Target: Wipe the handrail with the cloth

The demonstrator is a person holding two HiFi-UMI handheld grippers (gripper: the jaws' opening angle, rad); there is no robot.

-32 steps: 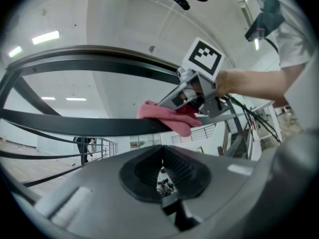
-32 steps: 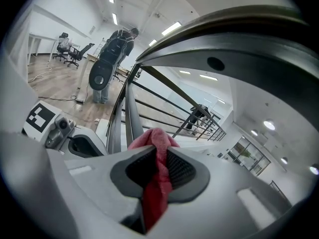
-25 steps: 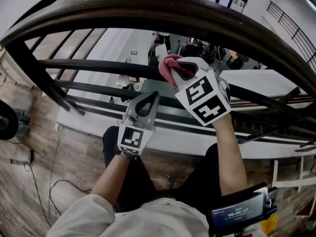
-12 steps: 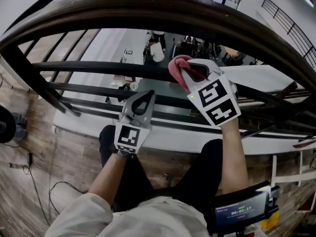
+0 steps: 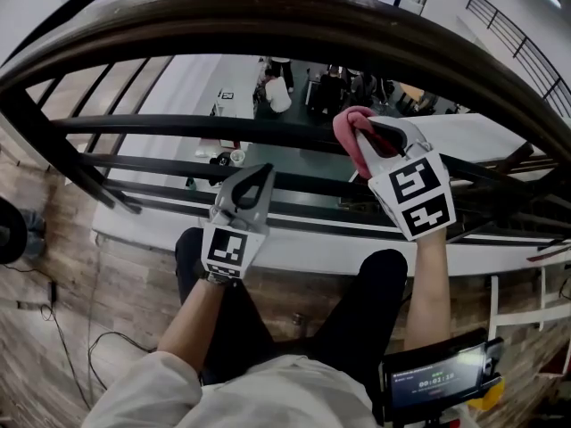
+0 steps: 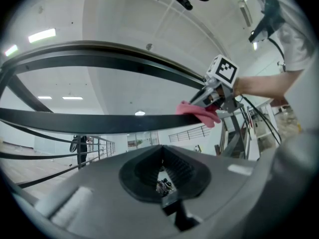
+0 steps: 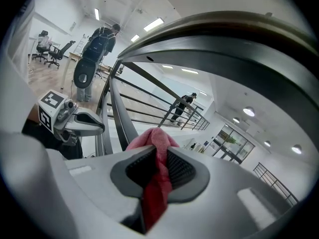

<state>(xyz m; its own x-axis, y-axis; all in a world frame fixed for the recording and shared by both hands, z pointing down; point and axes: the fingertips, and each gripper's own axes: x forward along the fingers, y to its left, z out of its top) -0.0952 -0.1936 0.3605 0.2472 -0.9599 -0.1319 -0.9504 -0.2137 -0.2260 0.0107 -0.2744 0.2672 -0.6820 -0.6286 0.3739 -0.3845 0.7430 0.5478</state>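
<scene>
A pink cloth (image 5: 351, 127) is pinched in my right gripper (image 5: 368, 139), which is shut on it. The cloth lies against the upper dark crossbar (image 5: 178, 125) below the broad brown handrail (image 5: 294, 16). In the right gripper view the cloth (image 7: 155, 146) bulges out between the jaws of the right gripper (image 7: 158, 156), beside the bar (image 7: 119, 121). My left gripper (image 5: 256, 178) is lower and to the left, shut with nothing in it, short of the bars. The left gripper view shows the cloth (image 6: 199, 113) on the bar (image 6: 99, 123) ahead of the left gripper (image 6: 162, 171).
Several more dark crossbars (image 5: 161, 185) and a slanted post (image 5: 53, 145) run below the handrail. Beyond them is a drop to a lower floor with people and desks (image 5: 330, 83). Wood flooring (image 5: 53, 328) and the person's knees are beneath me.
My right gripper has slid to the right along the crossbar with the cloth in it. The left gripper has hardly moved.
</scene>
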